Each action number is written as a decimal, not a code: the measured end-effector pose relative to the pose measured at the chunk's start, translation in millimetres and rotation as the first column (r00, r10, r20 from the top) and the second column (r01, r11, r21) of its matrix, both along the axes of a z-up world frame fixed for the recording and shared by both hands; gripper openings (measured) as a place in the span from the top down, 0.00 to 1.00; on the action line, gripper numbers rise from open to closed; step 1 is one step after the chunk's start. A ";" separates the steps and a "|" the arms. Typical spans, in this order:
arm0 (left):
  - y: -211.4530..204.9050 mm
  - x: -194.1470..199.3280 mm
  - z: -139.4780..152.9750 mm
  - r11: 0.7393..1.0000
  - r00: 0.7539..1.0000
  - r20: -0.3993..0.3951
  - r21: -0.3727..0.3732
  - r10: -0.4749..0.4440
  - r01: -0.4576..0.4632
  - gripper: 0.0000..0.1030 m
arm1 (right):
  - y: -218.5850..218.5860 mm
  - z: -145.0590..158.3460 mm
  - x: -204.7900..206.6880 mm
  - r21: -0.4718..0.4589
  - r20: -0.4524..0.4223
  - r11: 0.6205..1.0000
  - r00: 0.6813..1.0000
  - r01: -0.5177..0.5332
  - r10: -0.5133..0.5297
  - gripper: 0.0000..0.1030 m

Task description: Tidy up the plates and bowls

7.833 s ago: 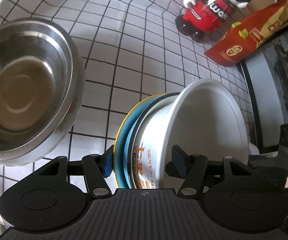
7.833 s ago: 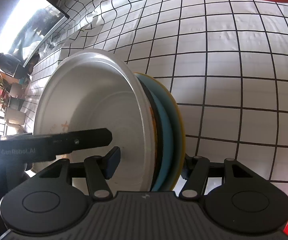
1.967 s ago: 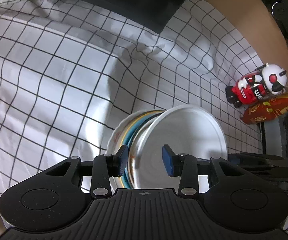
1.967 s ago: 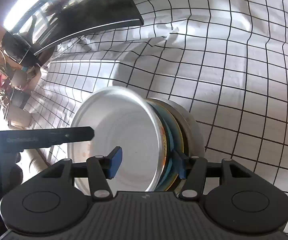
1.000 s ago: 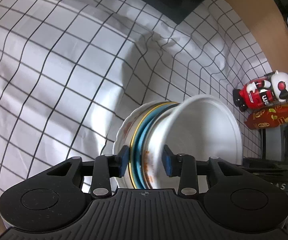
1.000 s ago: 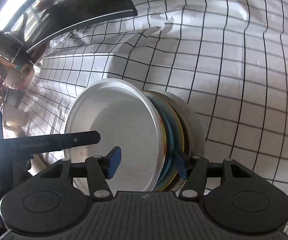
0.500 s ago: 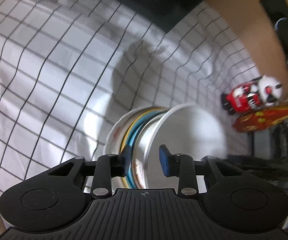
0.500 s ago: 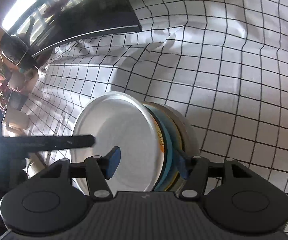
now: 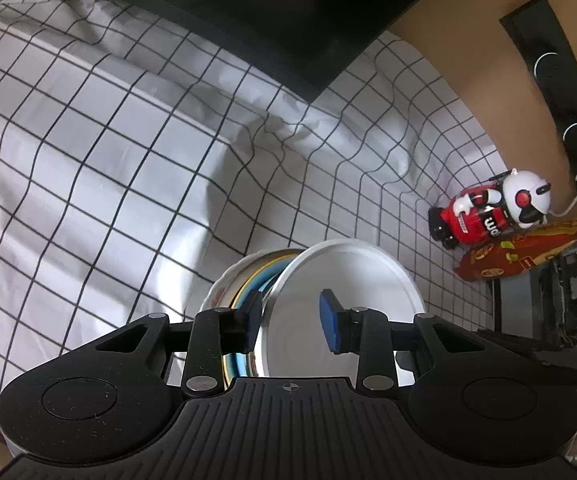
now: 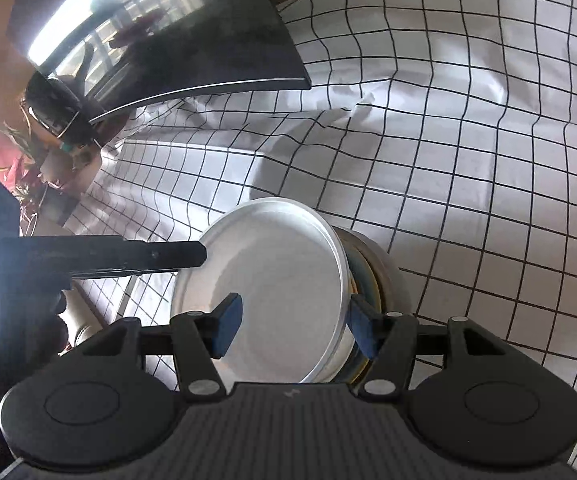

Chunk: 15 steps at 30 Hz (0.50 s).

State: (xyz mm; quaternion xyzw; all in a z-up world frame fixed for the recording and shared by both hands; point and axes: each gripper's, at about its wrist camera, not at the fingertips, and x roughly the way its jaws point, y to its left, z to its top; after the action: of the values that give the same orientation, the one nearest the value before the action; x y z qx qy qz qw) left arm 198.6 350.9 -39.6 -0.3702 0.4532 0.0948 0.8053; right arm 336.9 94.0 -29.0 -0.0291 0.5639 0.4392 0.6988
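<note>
A stack of dishes is held between both grippers above the checked cloth: a white bowl point(image 9: 348, 276) on a blue plate point(image 9: 257, 283), a yellow-rimmed plate and a white patterned plate point(image 9: 224, 284). My left gripper point(image 9: 291, 322) is shut on the stack's edge, one blue pad inside the bowl, the other under the plates. In the right wrist view the white bowl point(image 10: 272, 272) faces me and my right gripper point(image 10: 294, 330) is shut on the opposite edge. The left gripper's finger point(image 10: 136, 254) shows there at the left.
A checked tablecloth point(image 9: 108, 152) covers the table. A dark monitor point(image 10: 176, 48) stands at the back. A red and white toy figure point(image 9: 488, 210) and a red packet point(image 9: 528, 250) lie at the right, near a black power strip point(image 9: 556, 96) on the wall.
Both grippers have lifted the stack higher and carried it toward the monitor. The grip on the stack is unchanged.
</note>
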 end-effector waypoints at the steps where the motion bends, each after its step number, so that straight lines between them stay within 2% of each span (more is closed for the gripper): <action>1: 0.4 -0.8 -0.7 1.000 1.000 -0.003 -0.001 0.001 -0.001 0.66 | 0.2 -1.1 0.5 0.000 -0.006 1.000 1.000 0.000 0.000 0.43; 15: -2.4 -1.7 5.9 1.000 1.000 0.009 0.005 0.005 -0.005 0.67 | -4.8 -2.3 1.0 0.001 -0.006 1.000 1.000 0.015 -0.015 0.43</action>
State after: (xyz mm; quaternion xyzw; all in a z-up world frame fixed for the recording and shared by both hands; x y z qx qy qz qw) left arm 196.9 348.5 -33.7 -0.3697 0.4482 0.0964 0.8082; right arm 337.9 89.2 -31.4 -0.0233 0.5661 0.4343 0.7002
